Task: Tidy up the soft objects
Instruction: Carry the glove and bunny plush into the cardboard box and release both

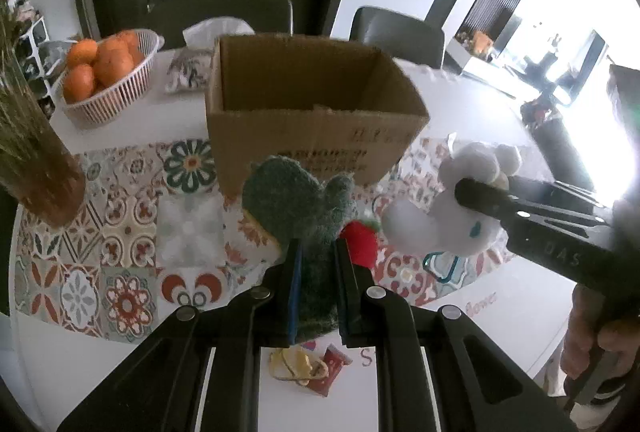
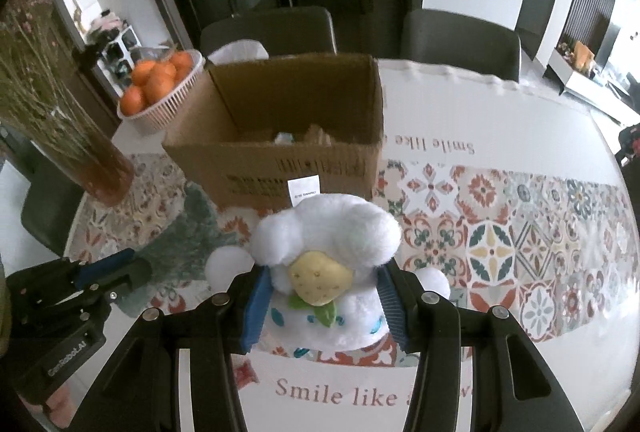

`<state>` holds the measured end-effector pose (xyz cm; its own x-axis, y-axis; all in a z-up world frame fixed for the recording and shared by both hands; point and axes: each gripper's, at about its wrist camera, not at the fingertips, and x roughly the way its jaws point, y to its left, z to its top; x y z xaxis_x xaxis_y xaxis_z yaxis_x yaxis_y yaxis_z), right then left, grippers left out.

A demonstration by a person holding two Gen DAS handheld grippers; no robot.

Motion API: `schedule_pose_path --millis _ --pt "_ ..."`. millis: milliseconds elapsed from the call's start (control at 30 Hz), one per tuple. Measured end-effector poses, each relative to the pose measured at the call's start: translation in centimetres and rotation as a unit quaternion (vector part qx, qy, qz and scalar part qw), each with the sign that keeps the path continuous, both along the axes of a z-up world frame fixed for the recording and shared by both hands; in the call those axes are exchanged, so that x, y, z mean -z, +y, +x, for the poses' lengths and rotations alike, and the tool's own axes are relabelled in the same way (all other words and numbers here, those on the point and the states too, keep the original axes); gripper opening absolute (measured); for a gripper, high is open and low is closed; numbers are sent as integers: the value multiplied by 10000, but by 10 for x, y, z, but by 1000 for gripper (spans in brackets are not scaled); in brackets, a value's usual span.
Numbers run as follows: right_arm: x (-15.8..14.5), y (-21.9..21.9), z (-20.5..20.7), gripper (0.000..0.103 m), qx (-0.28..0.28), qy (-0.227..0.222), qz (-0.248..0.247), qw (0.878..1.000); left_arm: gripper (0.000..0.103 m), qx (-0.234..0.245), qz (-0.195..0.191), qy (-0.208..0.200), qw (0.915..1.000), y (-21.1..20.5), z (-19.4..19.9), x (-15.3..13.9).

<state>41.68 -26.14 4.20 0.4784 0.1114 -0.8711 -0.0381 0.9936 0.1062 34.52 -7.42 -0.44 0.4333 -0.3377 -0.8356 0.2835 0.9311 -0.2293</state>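
Note:
A grey-green plush toy [image 1: 298,200] with a red strawberry-like part [image 1: 361,242] hangs above the table, and my left gripper [image 1: 317,272] is shut on it. My right gripper [image 2: 320,302] is shut on a white fluffy plush [image 2: 326,232] that has a yellow strawberry on it; the same white plush [image 1: 436,220] shows at the right of the left wrist view. An open cardboard box [image 1: 304,112] stands just beyond both toys, and the right wrist view shows some items on the floor of the box [image 2: 296,100]. The left gripper [image 2: 108,276] appears at that view's lower left.
A white basket of oranges [image 1: 106,72] and a tissue pack [image 1: 188,70] sit behind the box at the left. A vase of dried stems [image 1: 36,160] stands at the left edge. Small wrappers [image 1: 306,366] lie on the patterned tablecloth [image 1: 120,252]. Dark chairs [image 2: 460,40] line the far side.

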Motion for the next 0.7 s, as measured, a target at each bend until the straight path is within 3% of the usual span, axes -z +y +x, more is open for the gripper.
schedule_pose_path --millis 700 --pt "-63 0 32 50 42 -698 283 9971 16 -156 -74 -870 9961 6 27 -82"
